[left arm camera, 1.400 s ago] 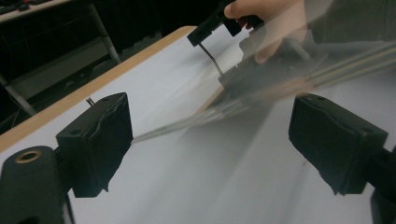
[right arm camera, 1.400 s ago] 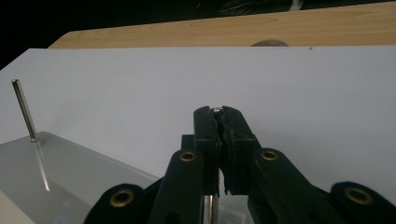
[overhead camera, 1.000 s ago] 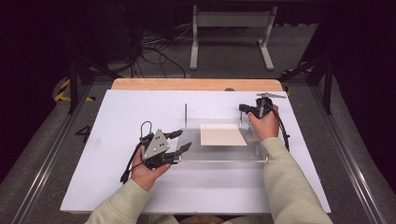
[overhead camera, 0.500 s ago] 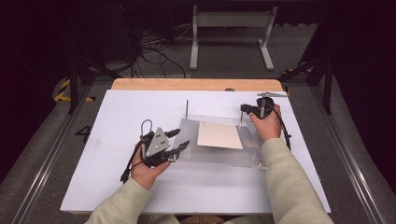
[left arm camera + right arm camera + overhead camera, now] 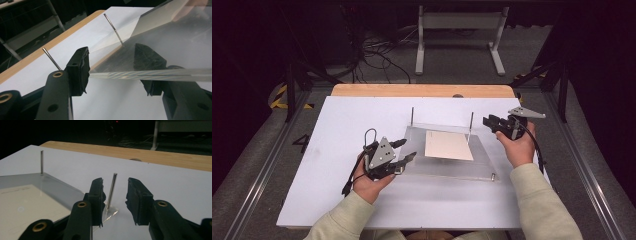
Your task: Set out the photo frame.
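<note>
Clear acrylic plate [image 5: 447, 155] with thin upright metal pins [image 5: 111, 191] lies mid-table on the white sheet [image 5: 337, 130], a cream paper card [image 5: 448, 145] on it. Left gripper [image 5: 404, 151] straddles its near-left edge; contact cannot be told. Right gripper [image 5: 488, 121], just opening, jaws spread, flanks a pin without touching.

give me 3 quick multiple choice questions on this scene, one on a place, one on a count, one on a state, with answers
1. Where does the cream paper sheet lie?
A. under the clear acrylic plate
B. on the floor
C. in the right gripper

2. How many thin metal pins stand upright at the plate's far edge?
A. none
B. two
C. five

3. How does the left gripper stand to the plate?
A. far away
B. the plate's edge lies between its jaws
C. lying flat on top

Answers: 1 A, the sheet shows through the plate; 2 B, two pins rise there; 3 B, the left gripper view shows it.
</note>
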{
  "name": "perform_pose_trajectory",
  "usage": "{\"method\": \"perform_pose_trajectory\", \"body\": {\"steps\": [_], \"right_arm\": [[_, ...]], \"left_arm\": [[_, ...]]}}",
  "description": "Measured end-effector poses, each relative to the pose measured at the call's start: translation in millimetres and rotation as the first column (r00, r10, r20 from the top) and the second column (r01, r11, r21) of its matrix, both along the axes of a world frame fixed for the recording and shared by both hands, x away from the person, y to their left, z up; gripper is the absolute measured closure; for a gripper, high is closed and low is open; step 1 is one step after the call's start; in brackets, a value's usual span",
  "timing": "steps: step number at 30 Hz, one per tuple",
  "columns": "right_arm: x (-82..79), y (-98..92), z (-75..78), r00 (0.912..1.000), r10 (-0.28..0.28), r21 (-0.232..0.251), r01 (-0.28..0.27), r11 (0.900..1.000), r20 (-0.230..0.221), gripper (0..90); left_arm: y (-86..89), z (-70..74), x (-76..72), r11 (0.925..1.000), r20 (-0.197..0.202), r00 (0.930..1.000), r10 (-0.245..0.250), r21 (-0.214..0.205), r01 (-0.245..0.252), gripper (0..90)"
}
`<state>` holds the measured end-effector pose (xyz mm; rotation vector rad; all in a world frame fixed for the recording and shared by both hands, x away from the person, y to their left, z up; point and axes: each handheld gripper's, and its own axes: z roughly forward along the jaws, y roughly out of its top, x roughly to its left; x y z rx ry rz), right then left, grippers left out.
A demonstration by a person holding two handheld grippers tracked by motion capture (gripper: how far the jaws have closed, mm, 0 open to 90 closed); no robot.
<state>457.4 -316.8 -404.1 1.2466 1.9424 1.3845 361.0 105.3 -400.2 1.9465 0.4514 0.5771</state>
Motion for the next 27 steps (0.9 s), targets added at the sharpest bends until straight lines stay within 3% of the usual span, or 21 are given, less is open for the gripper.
{"method": "perform_pose_trajectory", "body": {"steps": [6,10,16,21,24,27], "right_arm": [[-41.0,-8.9,12.6,0.9951,0.086,-0.027,-0.085,0.9960,0.048,64.5],[-64.8,-15.5,18.6,0.9866,0.157,-0.014,-0.157,0.9875,0.044,66.4],[-95.1,-16.0,26.9,0.9745,0.211,-0.028,-0.209,0.9775,0.077,65.5],[-114.8,-12.2,34.6,0.9637,0.253,-0.103,-0.244,0.9642,0.085,61.1],[-125.9,-11.8,38.4,0.9597,0.266,-0.176,-0.247,0.9529,0.091,59.0],[-134.8,-10.1,41.0,0.9493,0.295,-0.184,-0.272,0.9444,0.109,54.9]], "left_arm": [[-2.3,2.6,-2.4,0.9999,-0.007,0.9999,-0.012,-0.003,0.012,46.2],[-3.5,4.9,-1.6,0.9998,0.005,0.9998,-0.018,0.003,0.018,46.1],[-6.3,11.7,0.1,0.9991,0.000,0.9997,-0.026,-0.033,0.026,46.4],[-9.2,15.9,-2.5,0.9985,0.002,0.9991,-0.041,-0.035,0.041,46.7],[-9.1,16.4,-2.5,0.9983,-0.001,0.9989,-0.047,-0.034,0.047,47.2],[-9.8,16.6,-2.8,0.9982,0.000,0.9987,-0.051,-0.033,0.051,47.3]]}}
